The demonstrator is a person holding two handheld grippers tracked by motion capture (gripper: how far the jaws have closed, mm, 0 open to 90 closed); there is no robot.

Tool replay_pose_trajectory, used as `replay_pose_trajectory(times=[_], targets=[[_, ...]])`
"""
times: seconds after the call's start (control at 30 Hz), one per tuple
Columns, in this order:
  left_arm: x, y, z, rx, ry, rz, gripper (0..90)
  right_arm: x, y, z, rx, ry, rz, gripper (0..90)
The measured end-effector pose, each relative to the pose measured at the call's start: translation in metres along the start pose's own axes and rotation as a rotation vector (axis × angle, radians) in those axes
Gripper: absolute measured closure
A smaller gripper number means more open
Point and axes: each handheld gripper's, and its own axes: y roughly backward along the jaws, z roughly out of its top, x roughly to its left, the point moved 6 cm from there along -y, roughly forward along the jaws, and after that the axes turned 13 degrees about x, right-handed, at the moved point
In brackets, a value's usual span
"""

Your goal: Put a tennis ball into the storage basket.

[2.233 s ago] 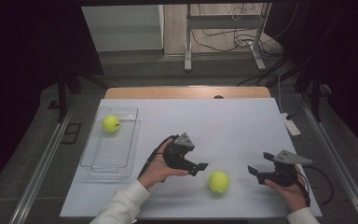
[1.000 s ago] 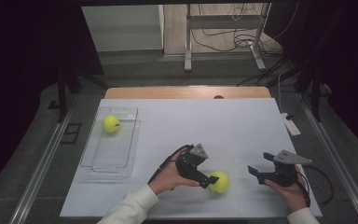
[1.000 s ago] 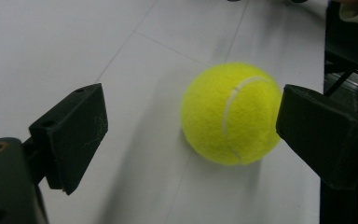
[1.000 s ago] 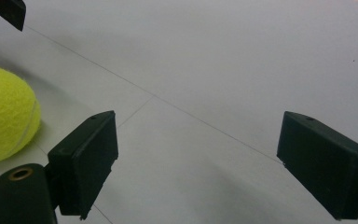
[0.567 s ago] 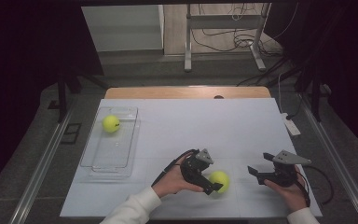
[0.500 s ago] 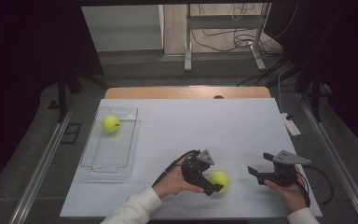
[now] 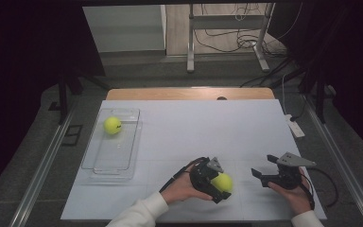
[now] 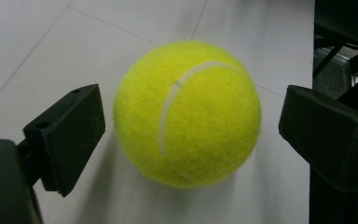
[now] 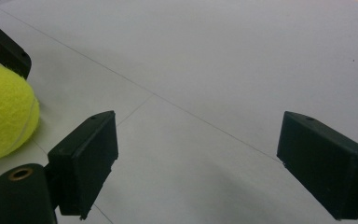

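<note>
The left gripper is straddling the tennis ball sitting near the front edge of the tabletop, its fingers spread with gaps on both sides and just now closing a little. If one finger is touching first, the ball is likely rolling away. The right gripper is waiting nearby, fingers spread on nothing. A second ball is lying in the clear tray.

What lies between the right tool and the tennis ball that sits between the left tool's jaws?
Only bare white table. In the high view, nothing sits between the right tool and the tennis ball; the right gripper view agrees.
</note>
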Motion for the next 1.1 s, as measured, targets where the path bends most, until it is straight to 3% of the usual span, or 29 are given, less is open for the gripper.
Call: replay_pose_trajectory(times=[0.1, 0.2, 0.6, 1.1], targets=[[0.0, -0.002, 0.0, 0.0, -0.001, 0.013, 12.8, 0.0, 0.001, 0.0, -0.002, -0.003, 0.0, 12.6], [0.0, -0.001, 0.0, -0.012, -0.005, 0.03, 25.1, -0.001, 0.001, 0.0, 0.0, -0.002, -0.002, 12.6], [0.0, 0.0, 0.0, -0.016, -0.015, 0.038, 26.5, -0.001, 0.001, 0.0, -0.002, -0.003, -0.001, 12.6], [0.006, 0.013, 0.002, -0.083, 0.032, 0.038, 26.7, -0.001, 0.001, 0.0, -0.007, -0.009, -0.002, 12.6]])
